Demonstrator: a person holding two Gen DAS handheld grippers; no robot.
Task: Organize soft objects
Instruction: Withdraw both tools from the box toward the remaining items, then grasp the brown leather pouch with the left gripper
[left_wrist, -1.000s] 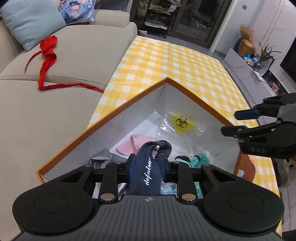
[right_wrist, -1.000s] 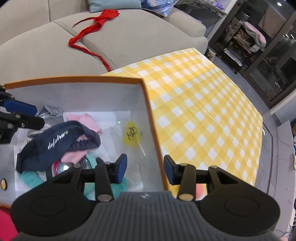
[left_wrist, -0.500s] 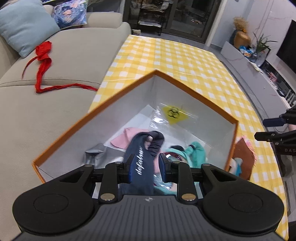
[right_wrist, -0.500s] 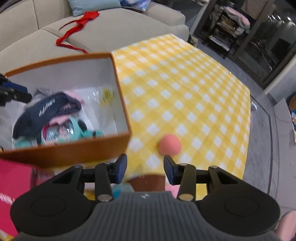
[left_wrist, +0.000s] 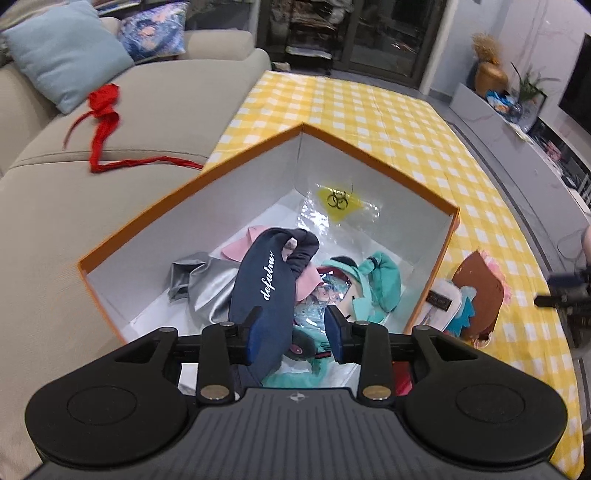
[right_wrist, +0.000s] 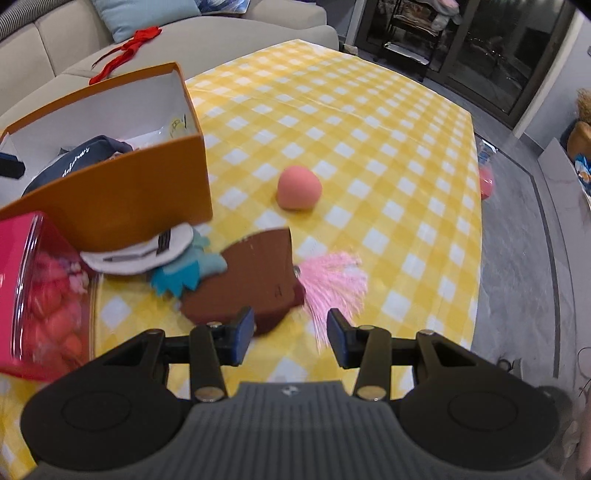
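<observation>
The orange box (left_wrist: 184, 181) holds a navy headband (left_wrist: 267, 291), a teal plush (left_wrist: 384, 280), a silver pouch (left_wrist: 207, 284) and a pink cloth (left_wrist: 240, 247). My left gripper (left_wrist: 293, 338) hangs over the box and its jaws are opening. The headband lies between them against the left pad, with a gap on the right. My right gripper (right_wrist: 291, 339) stands open and empty above a brown piece (right_wrist: 251, 280) with a pink tassel (right_wrist: 332, 284). A pink ball (right_wrist: 298, 188) rests on the checked cloth beyond.
A white and teal plush (right_wrist: 184, 266) lies against the box's outer wall (right_wrist: 122, 192). A pink-lidded clear case (right_wrist: 44, 295) stands at the near left. A red ribbon (left_wrist: 105, 122) lies on the sofa. A clear bag with a yellow label (left_wrist: 338, 201) sits in the box's far corner.
My left jaws have spread off the navy headband, which now rests in the box. My right gripper has swung away from the box to above the brown piece and tassel.
</observation>
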